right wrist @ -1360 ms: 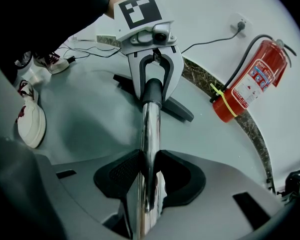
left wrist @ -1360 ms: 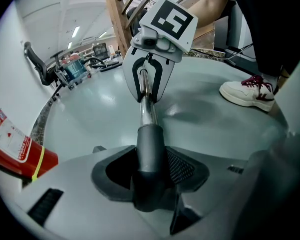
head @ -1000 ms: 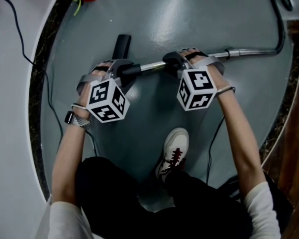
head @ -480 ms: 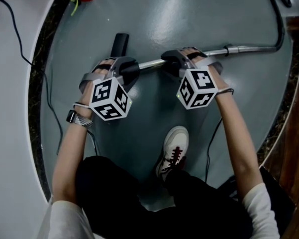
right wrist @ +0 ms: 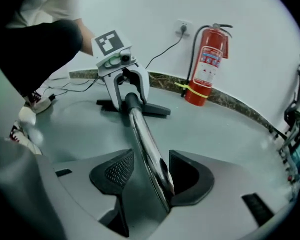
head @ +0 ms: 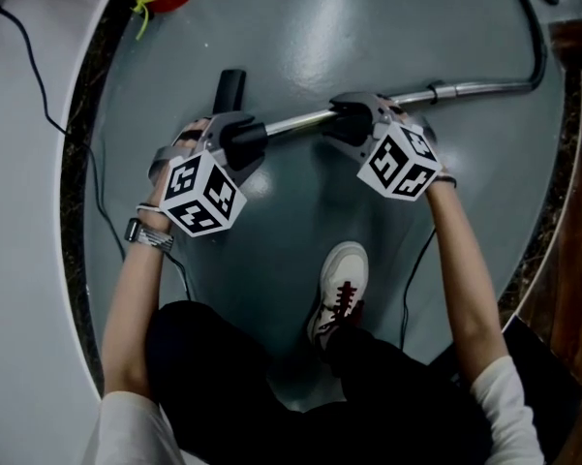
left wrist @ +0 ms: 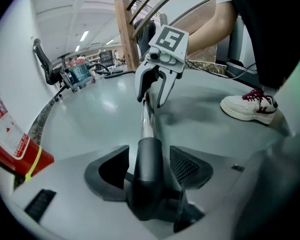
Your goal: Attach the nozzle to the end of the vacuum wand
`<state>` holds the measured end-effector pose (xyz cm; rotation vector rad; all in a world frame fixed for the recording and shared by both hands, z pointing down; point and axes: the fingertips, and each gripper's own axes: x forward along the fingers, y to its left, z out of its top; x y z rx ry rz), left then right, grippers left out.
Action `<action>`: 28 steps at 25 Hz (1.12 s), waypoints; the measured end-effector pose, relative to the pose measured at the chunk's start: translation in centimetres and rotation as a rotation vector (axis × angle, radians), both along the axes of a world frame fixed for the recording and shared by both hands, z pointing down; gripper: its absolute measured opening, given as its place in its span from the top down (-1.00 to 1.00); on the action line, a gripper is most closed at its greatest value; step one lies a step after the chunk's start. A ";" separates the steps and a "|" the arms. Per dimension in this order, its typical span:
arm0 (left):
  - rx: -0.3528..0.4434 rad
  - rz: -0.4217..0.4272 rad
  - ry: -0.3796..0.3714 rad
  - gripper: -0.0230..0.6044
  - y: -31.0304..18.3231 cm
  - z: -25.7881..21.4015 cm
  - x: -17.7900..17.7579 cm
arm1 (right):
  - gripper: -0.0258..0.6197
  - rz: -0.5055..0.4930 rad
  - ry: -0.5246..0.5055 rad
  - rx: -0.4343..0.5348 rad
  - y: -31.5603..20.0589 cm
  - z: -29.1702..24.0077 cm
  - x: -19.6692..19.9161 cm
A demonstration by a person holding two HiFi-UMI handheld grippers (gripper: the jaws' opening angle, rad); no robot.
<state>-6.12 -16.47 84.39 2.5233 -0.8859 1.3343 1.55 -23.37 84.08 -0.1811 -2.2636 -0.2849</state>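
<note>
The left gripper point(left wrist: 150, 160) looks along a grey floor point(left wrist: 90, 114). Its jaws have just been opening and stand apart, with the dark neck of the nozzle point(left wrist: 149, 186) between them and a slim gap at the right pad. From the neck the shiny wand point(left wrist: 147, 119) runs straight away to the right gripper point(left wrist: 150, 100), whose jaws, also just opened, straddle it. A red extinguisher point(left wrist: 12, 144) lies at the left edge, a white shoe point(left wrist: 247, 106) at the right. Behind stand a wooden post point(left wrist: 126, 29) and a chair point(left wrist: 42, 64).
</note>
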 end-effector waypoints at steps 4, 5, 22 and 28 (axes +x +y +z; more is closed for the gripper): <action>0.038 -0.067 0.114 0.12 -0.3 -2.2 -0.3 | 0.25 0.141 -0.093 -0.084 -0.1 -1.5 0.5; 0.042 -0.085 0.139 0.12 -0.4 -2.6 -0.3 | 0.25 0.174 -0.118 -0.105 0.0 -1.9 0.6; 0.261 -0.340 0.349 0.72 -3.8 -11.2 -1.0 | 0.69 0.545 -0.467 -0.156 -1.0 -12.6 2.7; 0.317 -0.376 0.360 0.91 -3.4 -13.2 -1.7 | 0.75 0.584 -0.502 -0.097 -0.2 -14.6 2.2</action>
